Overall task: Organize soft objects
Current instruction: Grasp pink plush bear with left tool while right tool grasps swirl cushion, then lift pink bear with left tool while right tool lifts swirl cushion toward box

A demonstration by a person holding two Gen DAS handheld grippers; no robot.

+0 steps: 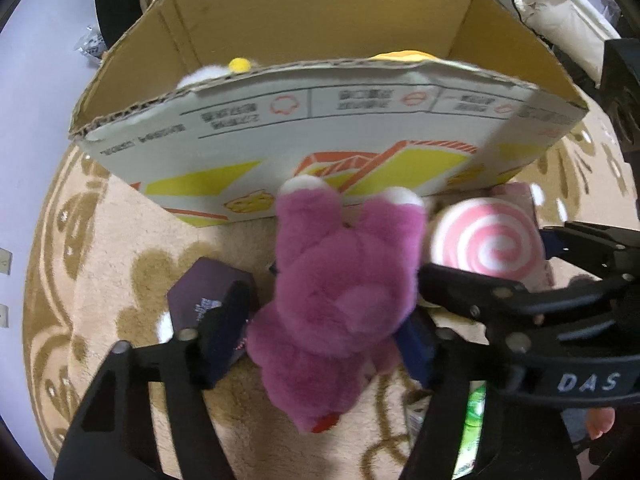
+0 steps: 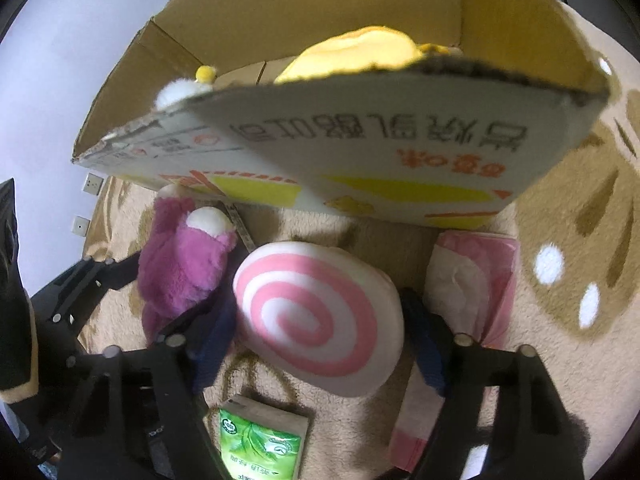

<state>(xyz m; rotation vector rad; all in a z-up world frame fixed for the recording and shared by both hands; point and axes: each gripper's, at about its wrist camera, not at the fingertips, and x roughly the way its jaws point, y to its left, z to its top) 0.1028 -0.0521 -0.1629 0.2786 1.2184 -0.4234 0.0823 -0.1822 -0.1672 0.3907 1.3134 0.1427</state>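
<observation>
Covering the floor: a beige carpet [image 1: 120, 240] with brown leaf scrolls is seen; a pale wall with sockets lies beyond its left edge.
Landmark: an open cardboard box [image 1: 320, 128] printed in yellow and orange stands on the carpet, its near flap tilted toward the cameras.
Inside the box: a yellow plush [image 2: 360, 52] and a white plush with a yellow tip [image 2: 180, 88] are partly hidden behind the flap.
Purple plush bear [image 1: 340, 292]: fluffy magenta fur with white-tipped ears; it lies just in front of the box, its ears touching the printed wall.
Pink spiral cushion [image 2: 320, 316]: round, white with a pink swirl; it lies in front of the box, touching the bear's right side.
Pink tissue pack [image 2: 476, 276]: it is placed to the right of the cushion, near the box.
Green tissue packet [image 2: 260, 444]: it is laid farther from the box than the cushion.
Left gripper [image 1: 324, 336]: its blue pads are pressed into the bear's body from both sides.
Right gripper [image 2: 320, 344]: its jaws are closed against the cushion's two sides.
</observation>
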